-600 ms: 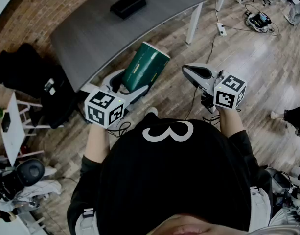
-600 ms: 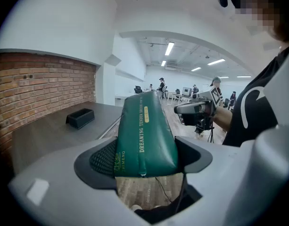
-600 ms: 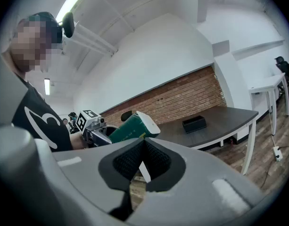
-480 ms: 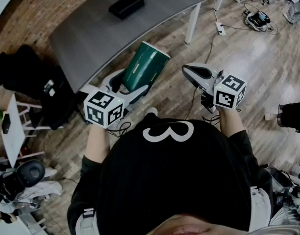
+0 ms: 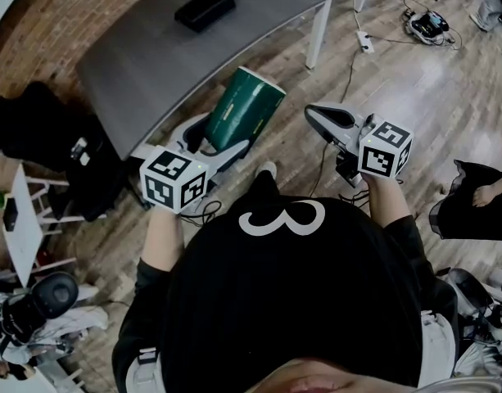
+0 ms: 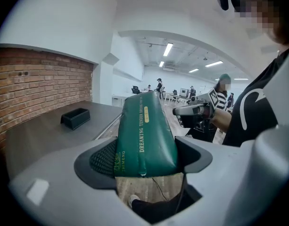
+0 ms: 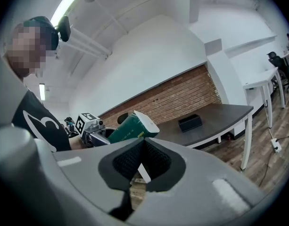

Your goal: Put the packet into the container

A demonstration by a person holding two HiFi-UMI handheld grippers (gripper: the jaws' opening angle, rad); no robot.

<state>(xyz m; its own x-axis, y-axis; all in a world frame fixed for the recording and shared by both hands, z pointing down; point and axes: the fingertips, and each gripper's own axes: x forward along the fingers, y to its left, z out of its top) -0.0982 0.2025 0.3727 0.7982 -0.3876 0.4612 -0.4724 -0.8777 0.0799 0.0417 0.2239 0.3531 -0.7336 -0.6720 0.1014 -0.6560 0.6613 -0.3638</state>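
The left gripper point(image 6: 148, 157) clamps the green packet point(image 6: 144, 126) by 1 end, well apart from the container point(image 6: 75, 117) on the table point(image 6: 38, 138). The right gripper point(image 7: 143, 161) seems closed and empty. The packet's free end could sag and slip.

There are two grippers, the left gripper point(image 5: 218, 142) and the right gripper point(image 5: 318, 115), and two marker cubes, a left cube point(image 5: 175, 180) and a right cube point(image 5: 385, 149). There is one green packet point(image 5: 242, 109), one black container point(image 5: 204, 8), one grey table point(image 5: 152, 64) and one white power strip point(image 5: 364, 42). The head view shows two people: the person point(image 5: 291, 293) with the grippers and a second person point(image 5: 484, 195), seen only in part. The left gripper view shows more people, too small to count.
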